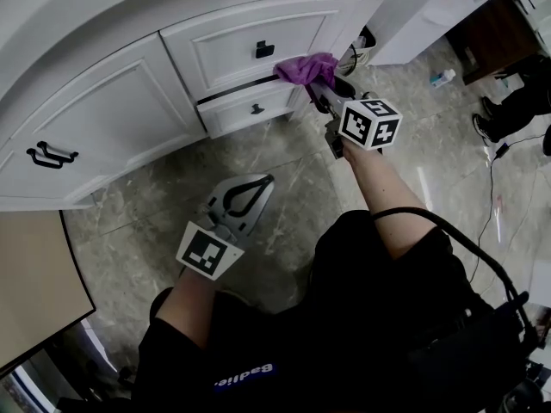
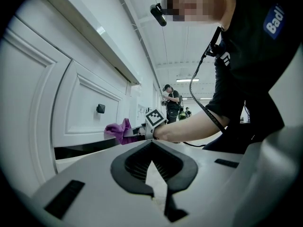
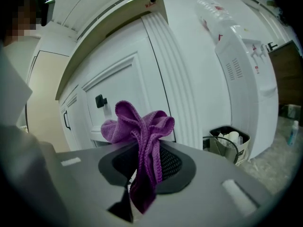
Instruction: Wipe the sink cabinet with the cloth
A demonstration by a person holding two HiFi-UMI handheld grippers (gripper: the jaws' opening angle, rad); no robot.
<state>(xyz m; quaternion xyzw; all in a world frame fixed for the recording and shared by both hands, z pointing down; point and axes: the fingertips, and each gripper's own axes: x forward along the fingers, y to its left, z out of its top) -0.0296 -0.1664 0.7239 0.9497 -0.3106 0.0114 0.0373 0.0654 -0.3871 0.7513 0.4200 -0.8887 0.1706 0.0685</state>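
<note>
The white sink cabinet [image 1: 112,110] has panelled doors and drawers with black handles. A bunched purple cloth [image 1: 306,67] is pinched in my right gripper [image 1: 317,84], which is shut on it and holds it against the right edge of the upper drawer front [image 1: 250,46]. Seen along the right gripper's jaws, the cloth [image 3: 142,141] fans out above them in front of the cabinet [image 3: 123,93]. My left gripper [image 1: 256,185] hangs lower, over the floor and apart from the cabinet, shut with nothing in it. In the left gripper view the cloth [image 2: 119,130] shows far ahead by the drawer.
A lower drawer [image 1: 250,108] stands slightly out below the cloth. A small bin [image 3: 229,143] with rubbish sits by the cabinet's right end, next to a white appliance [image 3: 246,65]. A small bottle [image 1: 442,77] lies on the marbled floor [image 1: 284,205]. Another person [image 2: 171,100] stands far off.
</note>
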